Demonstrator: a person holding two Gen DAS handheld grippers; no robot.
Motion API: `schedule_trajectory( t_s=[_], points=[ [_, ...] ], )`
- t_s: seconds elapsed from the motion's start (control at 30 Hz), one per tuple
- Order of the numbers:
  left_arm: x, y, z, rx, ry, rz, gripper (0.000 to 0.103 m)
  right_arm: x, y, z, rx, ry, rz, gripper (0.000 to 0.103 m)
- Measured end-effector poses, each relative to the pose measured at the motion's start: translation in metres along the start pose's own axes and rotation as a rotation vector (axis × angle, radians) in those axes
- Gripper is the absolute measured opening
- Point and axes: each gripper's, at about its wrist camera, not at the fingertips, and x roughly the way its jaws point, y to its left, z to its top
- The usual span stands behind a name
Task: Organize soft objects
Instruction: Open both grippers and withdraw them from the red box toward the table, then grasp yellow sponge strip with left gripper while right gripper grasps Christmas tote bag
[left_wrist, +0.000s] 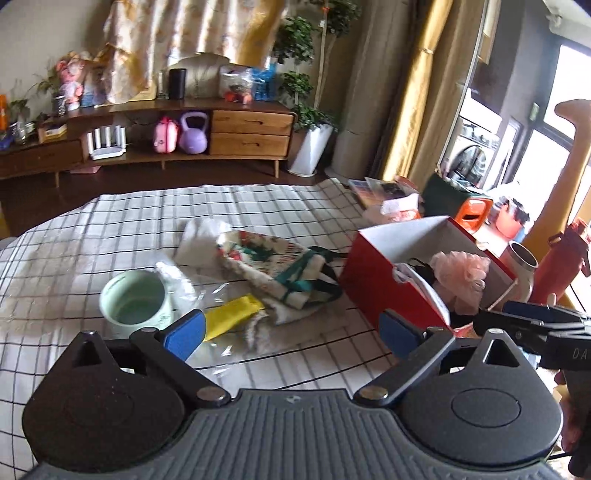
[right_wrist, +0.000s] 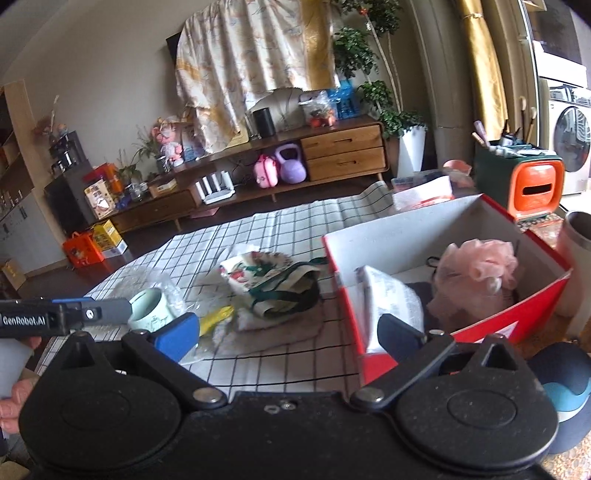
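A red box (left_wrist: 373, 284) (right_wrist: 532, 306) stands on the checked tablecloth at the right. It holds a pink mesh puff (left_wrist: 461, 273) (right_wrist: 476, 269) and a white packet (right_wrist: 391, 299). A floral cloth bag with green straps (left_wrist: 280, 266) (right_wrist: 273, 280) lies left of the box, on a white fluffy cloth (left_wrist: 273, 317) (right_wrist: 273, 325). A yellow item (left_wrist: 232, 315) (right_wrist: 218, 317) lies in clear plastic beside it. My left gripper (left_wrist: 291, 332) is open and empty above the cloths. My right gripper (right_wrist: 288, 336) is open and empty, near the box's front corner.
A pale green mug (left_wrist: 133, 301) (right_wrist: 149, 308) stands left of the cloths. A white folded cloth (left_wrist: 199, 240) lies behind. Right of the box are a metal tumbler (left_wrist: 522, 266), a red bottle (left_wrist: 565, 262) and an orange container (right_wrist: 535, 188). A wooden sideboard (left_wrist: 251, 129) is behind.
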Motion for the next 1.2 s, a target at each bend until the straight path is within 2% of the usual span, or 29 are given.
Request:
schedule_trajectory(
  t_s=[0.37,0.5,0.8,1.07,1.2],
  points=[
    [-0.019,0.091,-0.012,-0.091,0.001,0.063,0.1,0.034,0.046,-0.01,-0.057,0.063,0.052,0.102],
    [-0.016,0.108,-0.019,-0.096,0.002,0.078,0.1,0.048,0.061,-0.011,-0.119,0.085,0.067,0.101],
    [0.012,0.089,-0.05,-0.024,-0.009,0.057,0.1,0.092,0.075,-0.007,-0.223,0.152,0.075,0.097],
    [0.053,0.061,-0.062,0.064,-0.035,0.094,0.1,0.128,0.065,0.015,-0.229,0.151,0.058,0.089],
    [0.073,0.054,-0.06,0.078,-0.047,0.112,0.099,0.147,0.067,0.026,-0.281,0.154,0.042,0.087]
  ],
)
